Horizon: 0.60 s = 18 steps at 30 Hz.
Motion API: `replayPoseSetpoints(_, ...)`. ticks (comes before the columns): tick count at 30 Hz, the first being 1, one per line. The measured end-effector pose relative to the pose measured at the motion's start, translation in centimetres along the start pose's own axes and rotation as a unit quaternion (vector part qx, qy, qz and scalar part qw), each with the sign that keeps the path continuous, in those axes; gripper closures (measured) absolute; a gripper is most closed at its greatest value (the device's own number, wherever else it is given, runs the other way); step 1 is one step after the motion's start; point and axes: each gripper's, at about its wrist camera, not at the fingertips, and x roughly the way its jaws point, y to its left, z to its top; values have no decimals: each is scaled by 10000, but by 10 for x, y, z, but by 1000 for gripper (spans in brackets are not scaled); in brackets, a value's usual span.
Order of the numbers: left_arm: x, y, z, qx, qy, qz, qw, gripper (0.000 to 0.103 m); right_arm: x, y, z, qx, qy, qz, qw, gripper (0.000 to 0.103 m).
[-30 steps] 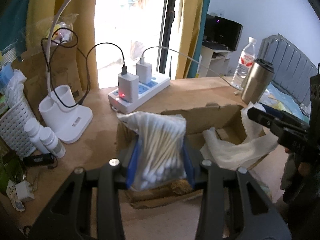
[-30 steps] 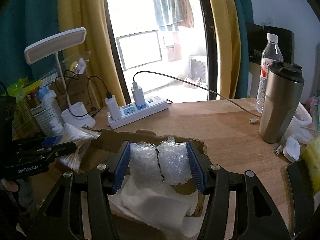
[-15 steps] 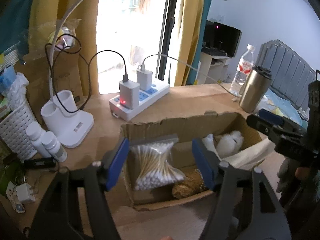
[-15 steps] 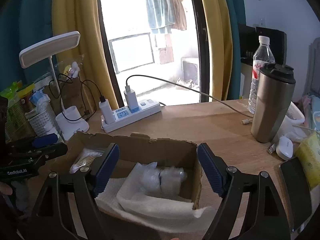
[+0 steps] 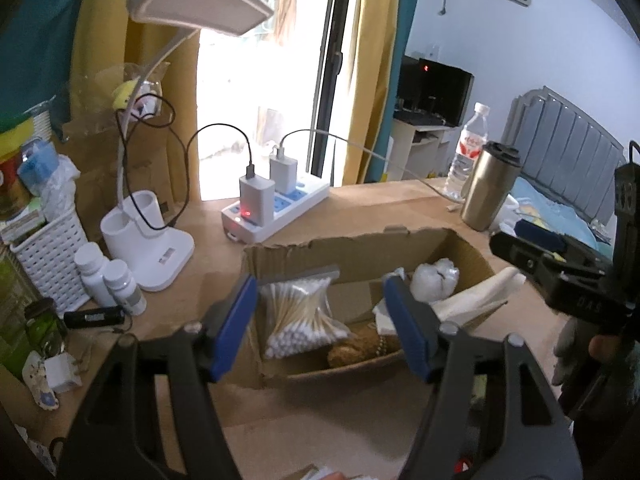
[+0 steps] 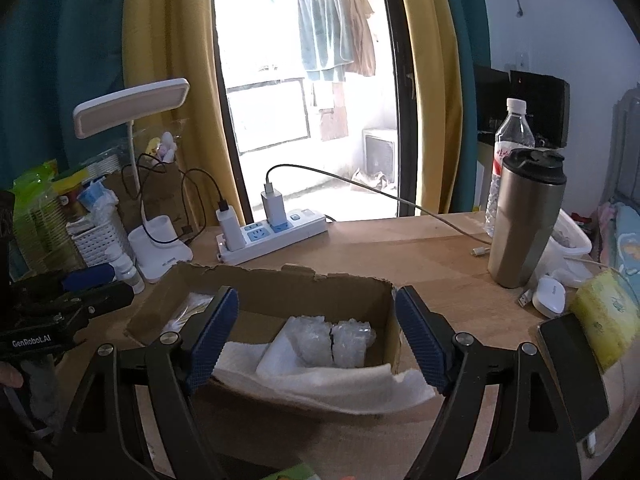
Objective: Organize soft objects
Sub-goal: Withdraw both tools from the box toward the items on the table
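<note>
An open cardboard box [image 5: 340, 246] [image 6: 280, 280] stands on the wooden desk. Inside lie a bag of cotton swabs [image 5: 300, 316] at its left end, a brown plush piece [image 5: 360, 350], a white cloth [image 6: 320, 384] draped over the near rim, and a bubble-wrap roll [image 6: 334, 342] [image 5: 434, 276]. My left gripper [image 5: 324, 326] is open and empty, above the box's near left side. My right gripper [image 6: 316, 336] is open and empty, above the box's near rim, with the roll lying below it.
A white power strip [image 6: 272, 236] with chargers and a desk lamp base [image 5: 148, 248] stand behind the box. A steel tumbler [image 6: 524, 220], water bottle [image 6: 510, 152], mouse [image 6: 550, 296] and yellow pack [image 6: 604, 320] are right. Small bottles [image 5: 108, 276] and a white basket [image 5: 44, 256] are left.
Both grippers opened, the left letting go of the cotton swab bag and the right of the bubble-wrap roll; both now lie in the box. Both grippers then drew back and up.
</note>
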Motion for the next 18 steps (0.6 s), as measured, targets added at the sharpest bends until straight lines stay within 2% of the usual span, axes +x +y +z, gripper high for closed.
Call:
replayPoseSetpoints(8,-21,-4,-9,8,-121,-21,9999,34,-20,12,-9,-58,-31,25,10000,20)
replayPoseSetpoints(13,-35,-5,-15,-47,-252,-80,9996,21,-31,18,-15,-98,-42,43,9999,20)
replayPoseSetpoints(18,-46,-7,-20,-76,-333,-100,9994,21,-43,22,-20,-128,-73,32,9999,20)
